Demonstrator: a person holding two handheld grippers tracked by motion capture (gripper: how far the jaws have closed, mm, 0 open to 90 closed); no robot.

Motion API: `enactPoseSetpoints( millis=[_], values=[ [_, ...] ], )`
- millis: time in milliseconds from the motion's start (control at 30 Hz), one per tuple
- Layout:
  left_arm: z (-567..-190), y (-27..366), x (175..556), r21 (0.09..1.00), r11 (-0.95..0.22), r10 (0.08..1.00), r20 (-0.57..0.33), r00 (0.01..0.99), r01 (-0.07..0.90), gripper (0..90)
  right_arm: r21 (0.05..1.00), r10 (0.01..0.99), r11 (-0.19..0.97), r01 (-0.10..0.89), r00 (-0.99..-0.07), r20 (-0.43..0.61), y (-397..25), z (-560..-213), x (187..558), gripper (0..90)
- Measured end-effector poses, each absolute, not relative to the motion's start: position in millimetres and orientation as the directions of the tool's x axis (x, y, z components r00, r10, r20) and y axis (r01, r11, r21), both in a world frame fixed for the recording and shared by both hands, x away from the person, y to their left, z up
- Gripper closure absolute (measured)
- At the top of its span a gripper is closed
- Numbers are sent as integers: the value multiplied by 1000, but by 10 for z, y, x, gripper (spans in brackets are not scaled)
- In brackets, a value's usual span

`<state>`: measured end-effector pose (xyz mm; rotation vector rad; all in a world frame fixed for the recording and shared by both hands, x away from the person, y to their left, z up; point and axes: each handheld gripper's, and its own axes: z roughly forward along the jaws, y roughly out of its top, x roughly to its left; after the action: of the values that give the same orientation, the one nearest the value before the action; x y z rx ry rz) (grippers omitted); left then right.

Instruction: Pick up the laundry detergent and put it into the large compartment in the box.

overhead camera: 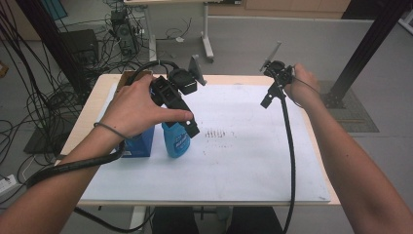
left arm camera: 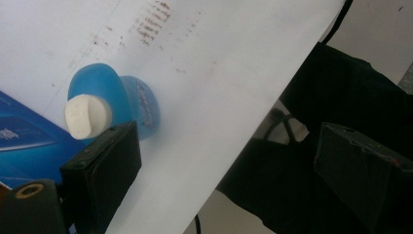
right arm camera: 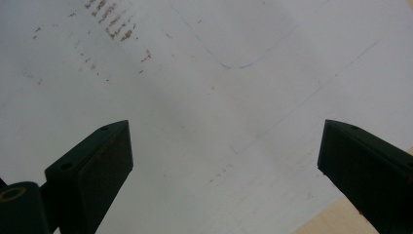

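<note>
Blue translucent plastic bottle (overhead camera: 176, 139) with white cap (left arm camera: 86, 116) stands beside a blue carton (overhead camera: 140, 145) on the white sheet (overhead camera: 243, 156); left gripper (left arm camera: 229, 161), jaws spread, hovers for approach and must centre before closing, right gripper (right arm camera: 226, 151) spread, idle.

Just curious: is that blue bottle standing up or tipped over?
Upright: the blue bottle stands on the white sheet, white cap on top, beside the left gripper.

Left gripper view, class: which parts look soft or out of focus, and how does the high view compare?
Left gripper view: the blue bottle and its white cap look soft, the box blurred; high view: the bottle is fairly sharp, under even light.
</note>
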<state>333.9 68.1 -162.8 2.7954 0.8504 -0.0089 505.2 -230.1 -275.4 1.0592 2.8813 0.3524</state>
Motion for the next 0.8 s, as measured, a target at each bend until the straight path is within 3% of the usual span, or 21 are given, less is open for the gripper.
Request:
enactPoseSetpoints(
  millis=[800],
  values=[
    [-1569, 706, 3324, 206, -803, 562, -57, 825, 560, 91, 222, 643, 743, 631, -766, 24, -2305, -2782, 5068, 57]
  ],
)
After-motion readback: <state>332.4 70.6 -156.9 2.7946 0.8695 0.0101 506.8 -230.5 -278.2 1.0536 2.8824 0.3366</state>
